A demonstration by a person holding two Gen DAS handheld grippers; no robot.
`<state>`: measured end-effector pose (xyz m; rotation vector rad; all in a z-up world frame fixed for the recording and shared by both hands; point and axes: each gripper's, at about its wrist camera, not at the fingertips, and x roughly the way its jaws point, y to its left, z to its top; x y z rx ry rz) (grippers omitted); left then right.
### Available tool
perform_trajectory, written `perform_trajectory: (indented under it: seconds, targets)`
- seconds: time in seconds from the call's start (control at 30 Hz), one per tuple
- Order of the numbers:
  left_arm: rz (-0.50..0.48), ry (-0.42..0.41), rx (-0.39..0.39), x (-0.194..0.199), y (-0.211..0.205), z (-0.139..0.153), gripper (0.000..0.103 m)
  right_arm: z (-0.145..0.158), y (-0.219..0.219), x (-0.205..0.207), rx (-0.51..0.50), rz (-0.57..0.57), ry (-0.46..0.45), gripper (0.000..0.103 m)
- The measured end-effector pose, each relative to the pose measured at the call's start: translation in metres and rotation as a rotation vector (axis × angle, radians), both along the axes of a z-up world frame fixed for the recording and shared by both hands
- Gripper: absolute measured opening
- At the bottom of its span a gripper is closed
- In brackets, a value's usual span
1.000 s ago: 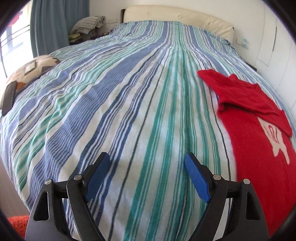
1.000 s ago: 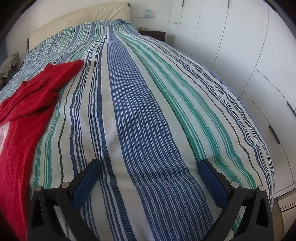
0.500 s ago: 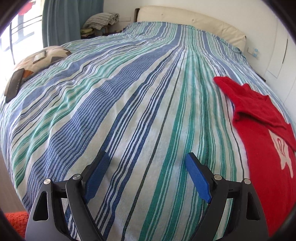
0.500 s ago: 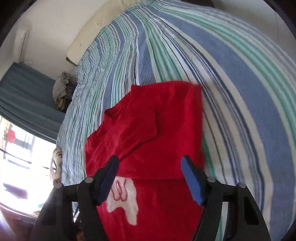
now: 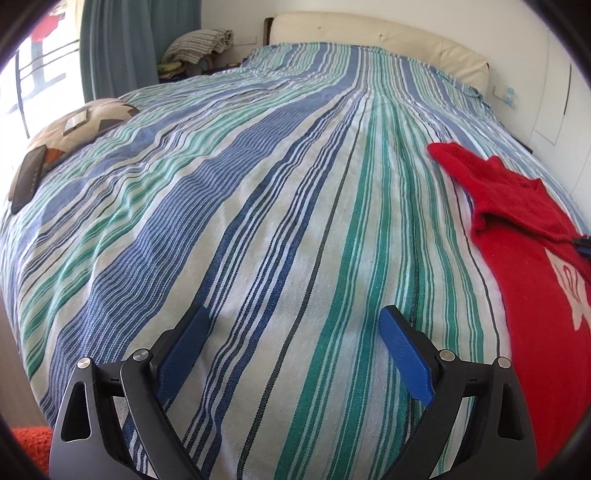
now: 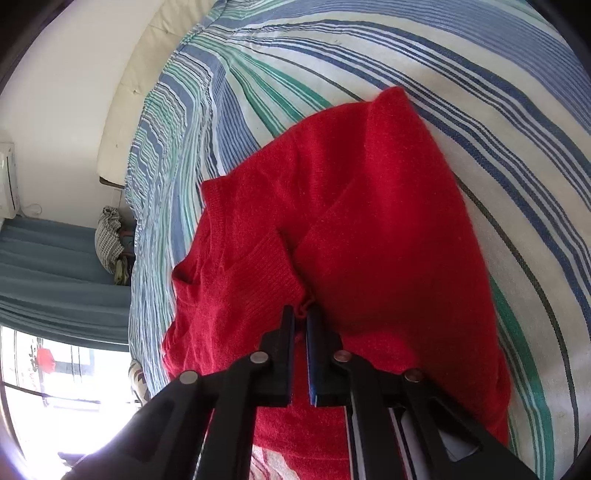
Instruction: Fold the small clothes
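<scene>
The red sweater lies on the striped bedspread, toward the bed's right side as the left wrist camera shows it. Its upper part is folded over, with a sleeve lying across the body; a white motif shows on the near part of the front. In the right wrist view a ribbed cuff lies on the body just in front of the fingertips.

The right gripper is closed almost fully, its blue pads close together with only a thin gap, and a small pinch of red knit at the cuff's edge sits between the tips. A bit of this gripper shows at the right edge of the left view, at the sweater.

The left gripper hangs over bare bedspread to the left of the sweater, well apart from it, its fingers spread wide and holding nothing.

Farther out, a patterned cushion lies at the bed's left edge with a dark phone near it. A cream headboard stands at the far end, blue curtains hang by the window on the left, and folded checked cloth is piled beside them.
</scene>
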<state>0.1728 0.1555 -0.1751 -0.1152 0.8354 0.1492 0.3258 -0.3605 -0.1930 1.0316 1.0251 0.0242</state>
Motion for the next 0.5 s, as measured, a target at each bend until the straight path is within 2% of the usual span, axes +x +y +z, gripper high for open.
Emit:
perform_trajectory:
  seconds: [0.13,0.2,0.3,0.4,0.47,0.5]
  targets:
    - [0.001,0.000,0.000,0.000,0.000,0.000,0.094,0.030,0.006,-0.032,0.038,0.058,-0.054,0.005]
    - [0.003,0.001,0.006,0.002,-0.001,0.000,0.095,0.034,0.008,-0.046,0.001,0.080,-0.028,0.005]
    - [0.000,0.000,0.017,0.001,-0.003,-0.001,0.095,0.023,0.011,-0.052,-0.068,0.117,0.039,0.006]
    - [-0.003,0.000,0.010,-0.004,-0.002,0.000,0.095,0.022,0.008,-0.058,-0.159,0.125,0.032,0.008]
    - [-0.010,0.005,0.004,-0.006,-0.001,0.001,0.095,0.028,0.004,-0.064,-0.225,0.117,0.024,0.019]
    - [-0.014,0.007,0.001,-0.007,-0.001,0.002,0.095,0.033,0.001,-0.067,-0.249,0.120,0.011,0.041]
